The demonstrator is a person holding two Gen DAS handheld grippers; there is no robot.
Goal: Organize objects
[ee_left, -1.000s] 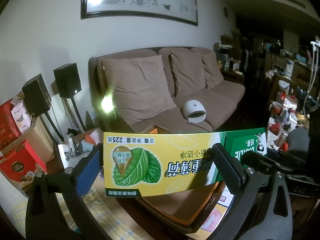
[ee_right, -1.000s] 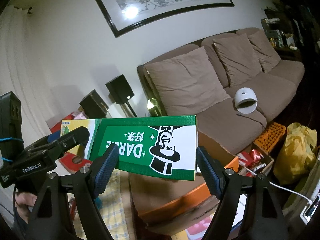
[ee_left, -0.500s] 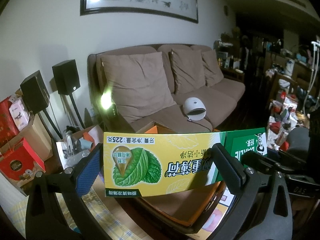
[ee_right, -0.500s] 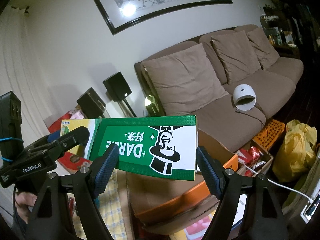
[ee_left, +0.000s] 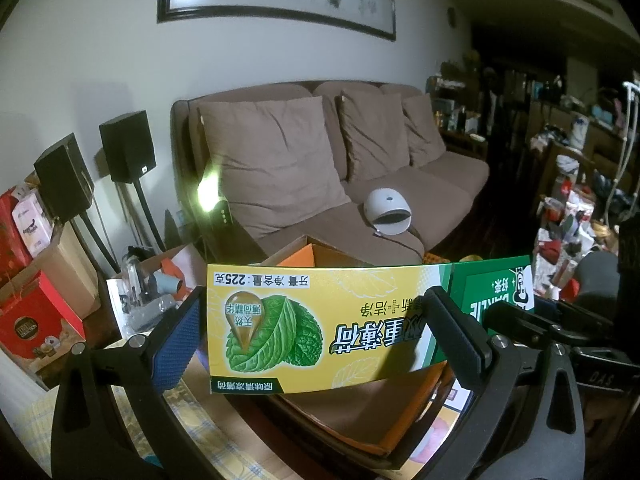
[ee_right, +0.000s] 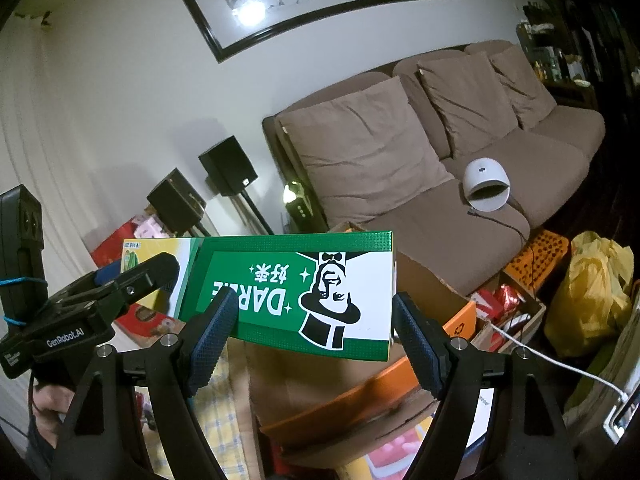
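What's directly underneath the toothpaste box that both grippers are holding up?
Below the toothpaste box sits an open cardboard box with orange flaps. Its brown inside shows, but the toothpaste box hides part of it.

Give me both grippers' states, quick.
Left gripper: shut on the yellow end of the toothpaste box.
Right gripper: shut on its green end.

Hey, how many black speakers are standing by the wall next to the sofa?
2. One speaker stands on a stand beside the sofa's left end; the other speaker stands further left, nearer the red boxes. Clutter there may hide more.
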